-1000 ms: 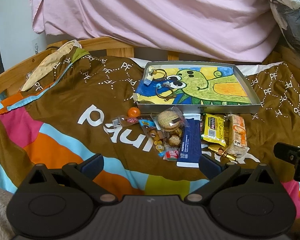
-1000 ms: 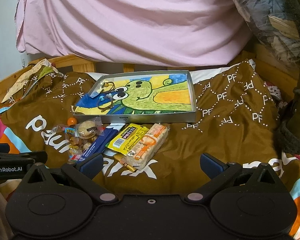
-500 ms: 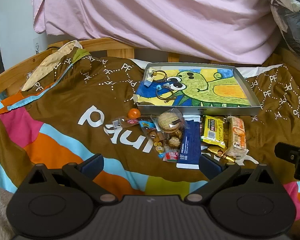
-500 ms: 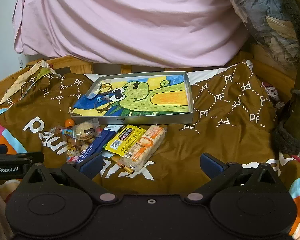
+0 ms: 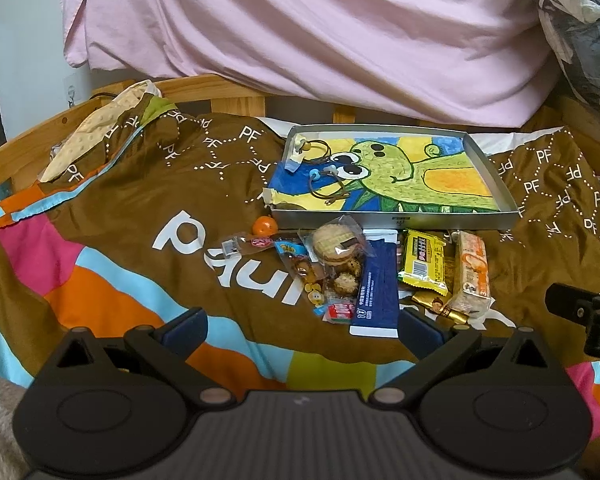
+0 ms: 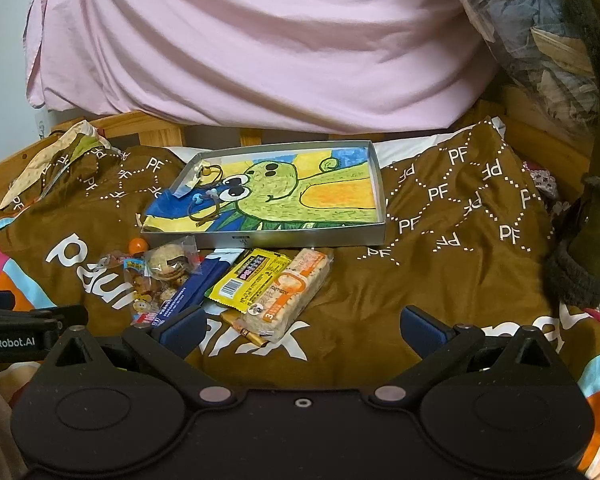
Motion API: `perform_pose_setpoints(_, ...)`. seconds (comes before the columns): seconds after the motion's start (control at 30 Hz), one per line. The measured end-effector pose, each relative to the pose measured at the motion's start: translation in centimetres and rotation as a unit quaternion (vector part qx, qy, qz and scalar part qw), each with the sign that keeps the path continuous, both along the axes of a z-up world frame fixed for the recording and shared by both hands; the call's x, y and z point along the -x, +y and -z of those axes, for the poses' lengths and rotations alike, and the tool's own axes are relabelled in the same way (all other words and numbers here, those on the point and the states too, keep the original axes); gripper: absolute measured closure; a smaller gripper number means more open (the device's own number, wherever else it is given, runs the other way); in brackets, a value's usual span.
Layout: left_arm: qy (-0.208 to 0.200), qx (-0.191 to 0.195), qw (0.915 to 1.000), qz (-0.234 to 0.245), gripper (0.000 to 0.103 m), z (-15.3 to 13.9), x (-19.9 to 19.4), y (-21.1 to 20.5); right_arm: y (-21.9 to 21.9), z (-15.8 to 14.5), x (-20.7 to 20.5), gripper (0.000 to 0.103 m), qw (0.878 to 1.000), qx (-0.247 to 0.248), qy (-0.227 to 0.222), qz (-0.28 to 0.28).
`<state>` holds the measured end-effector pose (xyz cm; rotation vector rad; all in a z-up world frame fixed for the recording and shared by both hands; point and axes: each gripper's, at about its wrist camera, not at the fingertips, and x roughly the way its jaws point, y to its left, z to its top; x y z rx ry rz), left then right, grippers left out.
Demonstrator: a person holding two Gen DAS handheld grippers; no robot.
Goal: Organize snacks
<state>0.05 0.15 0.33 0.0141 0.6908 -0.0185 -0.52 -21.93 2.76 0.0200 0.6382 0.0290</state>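
Snacks lie in a loose heap on the brown blanket (image 5: 172, 184), just in front of the near wall of the grey tray (image 5: 484, 164) with the green cartoon drawing. From my left side: an orange ball (image 5: 265, 225), a clear bag of cookies (image 5: 336, 250), a dark blue packet (image 5: 375, 284), a yellow wrapper (image 5: 423, 262) and an orange-and-white cracker pack (image 5: 473, 270) at the right end, partly resting on a small gold piece. None of them is in the tray yet; only a couple of cords sit in its far left corner.

Both my tongs hang short of the heap and hold nothing. My left gripper (image 5: 302, 330) is spread wide, and my right gripper (image 6: 300, 330) is spread just as wide, nearest the cracker pack (image 6: 288, 294).

I would start with that cracker pack: come down across its narrow width, close gently so it doesn't crush, then lift clear of the tray's wall before setting it inside. The blanket is soft, so pressing down may tip neighbours.
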Motion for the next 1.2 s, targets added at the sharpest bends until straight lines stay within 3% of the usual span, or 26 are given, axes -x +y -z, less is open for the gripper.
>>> perform_pose_setpoints(1.2,0.002,0.002,1.0,0.005,0.0,0.03,-0.04,-0.12,0.1,0.05,-0.05,0.001,1.0,0.001,0.002,0.0)
